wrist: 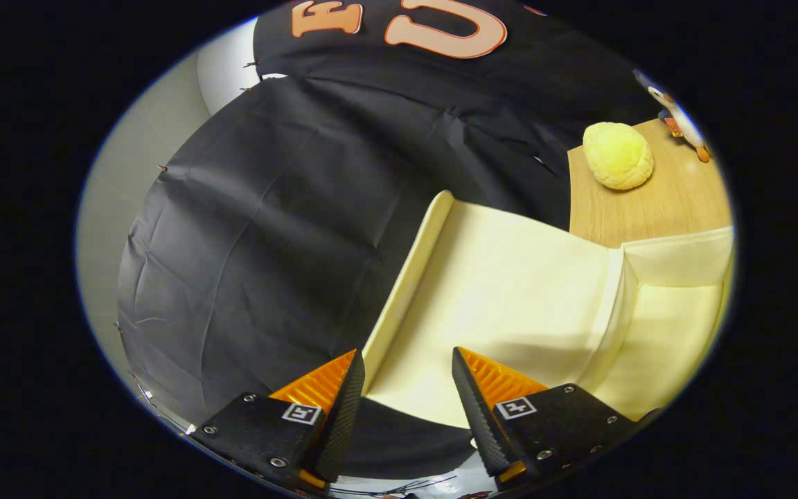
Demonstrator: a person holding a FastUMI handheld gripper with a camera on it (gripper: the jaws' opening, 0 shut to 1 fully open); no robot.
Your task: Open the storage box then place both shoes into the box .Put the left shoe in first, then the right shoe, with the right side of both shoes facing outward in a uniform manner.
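Showing the gripper (407,367) with fingers spread wide and holding nothing, the raised lid (503,291) of the cream storage box (676,333) just ahead; a yellow bun-shaped toy (617,156) rests on the wooden table (676,201) beyond.

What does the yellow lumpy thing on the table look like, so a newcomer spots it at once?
Start at the wooden table beyond the open cream storage box, whose raised lid lies just ahead of the open, empty gripper. On it sits a bun-shaped toy, pale yellow, domed, with a crisscross crust. Its neighbour, a small bird-like toy, is slim, white and dark.
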